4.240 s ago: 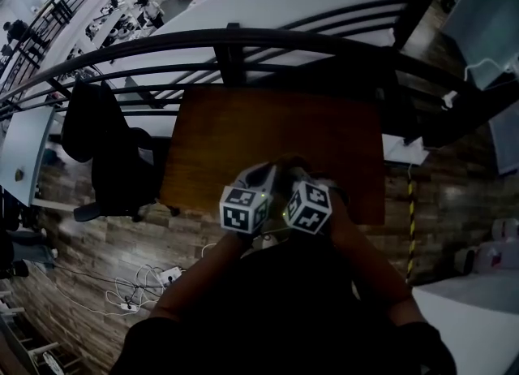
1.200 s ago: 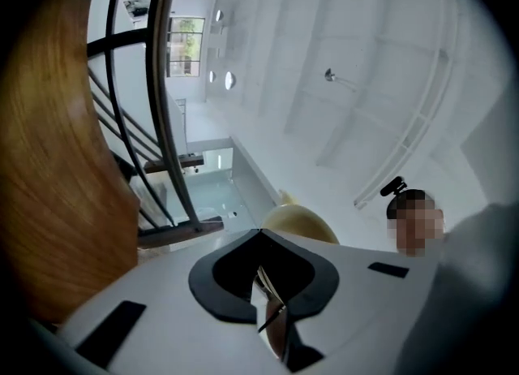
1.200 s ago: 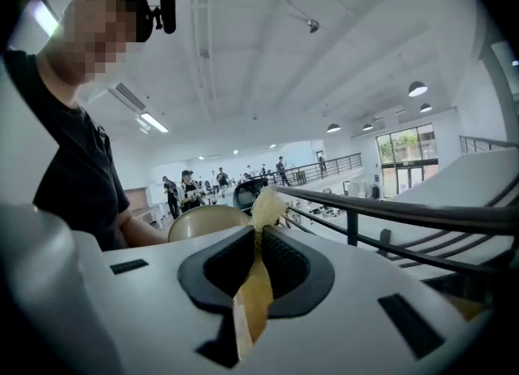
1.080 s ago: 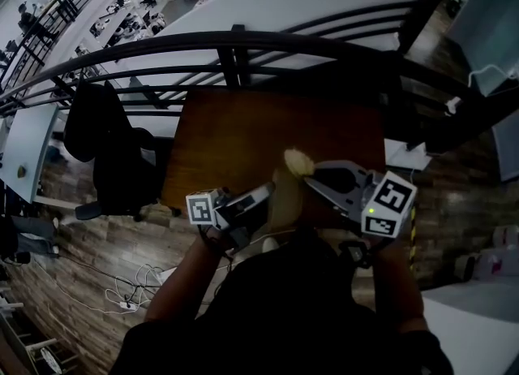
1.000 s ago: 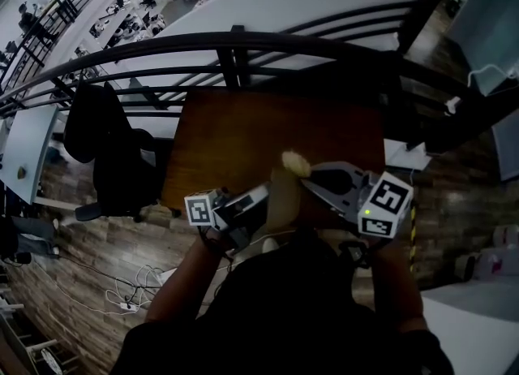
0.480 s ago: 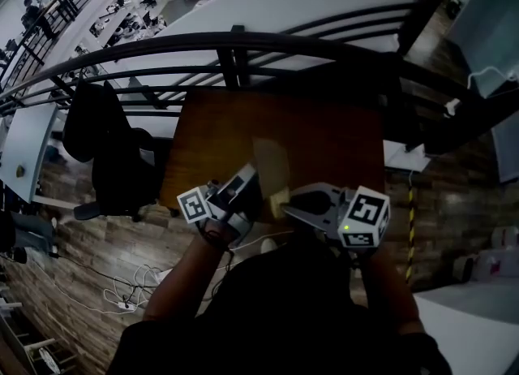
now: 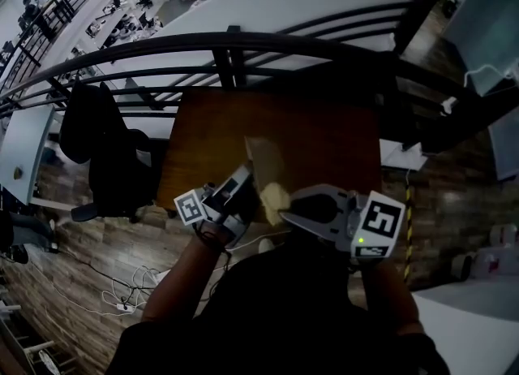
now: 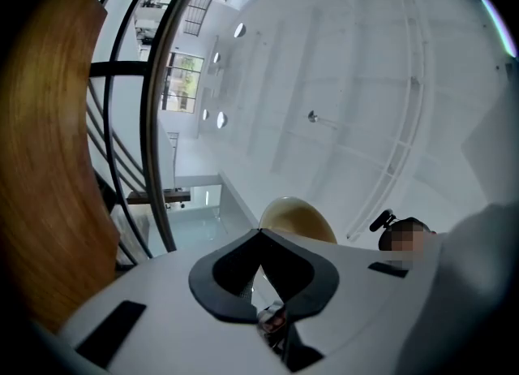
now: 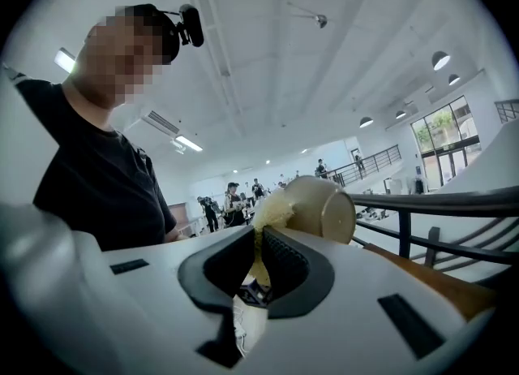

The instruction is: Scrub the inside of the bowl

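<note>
- The brown wooden worktop [image 7: 324, 138] stands against a curved black railing [image 7: 227, 40], and its surface is bare where it shows.
- A black office chair [image 7: 105, 162] sits just off the worktop's left edge. A tangle of white cables [image 7: 134, 288] lies on the plank floor nearer the person.
- The person in the black shirt [image 9: 97, 162] stands at the worktop's near edge and holds both tools up in front of the chest.
- The right gripper [image 7: 290, 213] points in towards the left one, with its marker cube out at the person's right. Its jaws are drawn in tight on a pale yellow sponge [image 9: 268, 215].
- The left gripper [image 7: 242, 183] angles up and away from the person, with its marker cube at the near end. Its jaws [image 8: 259, 235] are almost together, pinching what looks like the rim of the bowl [image 8: 296, 221].
- The tan bowl [image 7: 263, 158] is held up off the worktop and tipped on its side. In the right gripper view its base faces the railing and its mouth faces the right gripper.
- The sponge [image 7: 274, 199] sticks out past the right jaws, with its free end right at the bowl's mouth. I can't tell how far inside it goes.
</note>
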A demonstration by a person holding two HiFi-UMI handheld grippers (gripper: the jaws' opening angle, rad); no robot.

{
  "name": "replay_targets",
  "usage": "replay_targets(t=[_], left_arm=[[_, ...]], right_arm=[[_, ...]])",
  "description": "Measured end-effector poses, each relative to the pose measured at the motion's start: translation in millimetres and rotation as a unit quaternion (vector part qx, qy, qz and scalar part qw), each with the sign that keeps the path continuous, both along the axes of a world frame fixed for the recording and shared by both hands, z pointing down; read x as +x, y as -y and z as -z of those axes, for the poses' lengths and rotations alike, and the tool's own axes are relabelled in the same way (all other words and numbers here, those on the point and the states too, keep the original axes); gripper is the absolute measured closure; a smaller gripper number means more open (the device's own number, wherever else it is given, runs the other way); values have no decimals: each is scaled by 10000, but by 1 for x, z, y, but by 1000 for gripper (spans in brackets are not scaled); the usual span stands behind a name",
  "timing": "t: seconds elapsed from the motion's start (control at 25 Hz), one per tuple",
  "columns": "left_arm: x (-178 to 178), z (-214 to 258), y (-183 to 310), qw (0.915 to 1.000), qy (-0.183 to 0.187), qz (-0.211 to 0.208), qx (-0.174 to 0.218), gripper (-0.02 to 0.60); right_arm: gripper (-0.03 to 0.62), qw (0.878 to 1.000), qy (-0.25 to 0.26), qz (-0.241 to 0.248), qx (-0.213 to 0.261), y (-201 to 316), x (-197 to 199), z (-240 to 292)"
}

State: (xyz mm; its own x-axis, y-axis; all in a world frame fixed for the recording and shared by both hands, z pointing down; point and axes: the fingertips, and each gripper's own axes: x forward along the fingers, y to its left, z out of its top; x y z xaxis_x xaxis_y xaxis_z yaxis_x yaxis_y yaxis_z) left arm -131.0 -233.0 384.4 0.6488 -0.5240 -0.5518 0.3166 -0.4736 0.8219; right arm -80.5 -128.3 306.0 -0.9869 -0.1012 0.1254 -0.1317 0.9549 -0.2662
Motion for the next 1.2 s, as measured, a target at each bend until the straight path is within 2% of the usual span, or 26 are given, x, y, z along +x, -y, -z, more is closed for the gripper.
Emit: replay_targets(t=[0.24,0.64,0.76,0.92,1.04,1.2], left_arm=[[11,1,-15,9990,-90,-383,205,581],[12,7,-18,9983,88,-429,395,581],[15,4,-20,9975,207,-503,461,581],[16,4,-26,9962,166,-675,532,581],[24,11,-37,9927,118,-925,767,581],[28,20,-49,9875,85,-1109,1115,581]], right_arm=[[556,9978,199,-485,414,24,6,32],[554,9959,248,-746,458,39,15,51],[556,9952,261,-795,498,45,18,57],[556,9938,305,-941,506,55,22,61],[556,9926,269,-1068,505,64,26,59],[556,9947,128,-974,307,66,22,41]])
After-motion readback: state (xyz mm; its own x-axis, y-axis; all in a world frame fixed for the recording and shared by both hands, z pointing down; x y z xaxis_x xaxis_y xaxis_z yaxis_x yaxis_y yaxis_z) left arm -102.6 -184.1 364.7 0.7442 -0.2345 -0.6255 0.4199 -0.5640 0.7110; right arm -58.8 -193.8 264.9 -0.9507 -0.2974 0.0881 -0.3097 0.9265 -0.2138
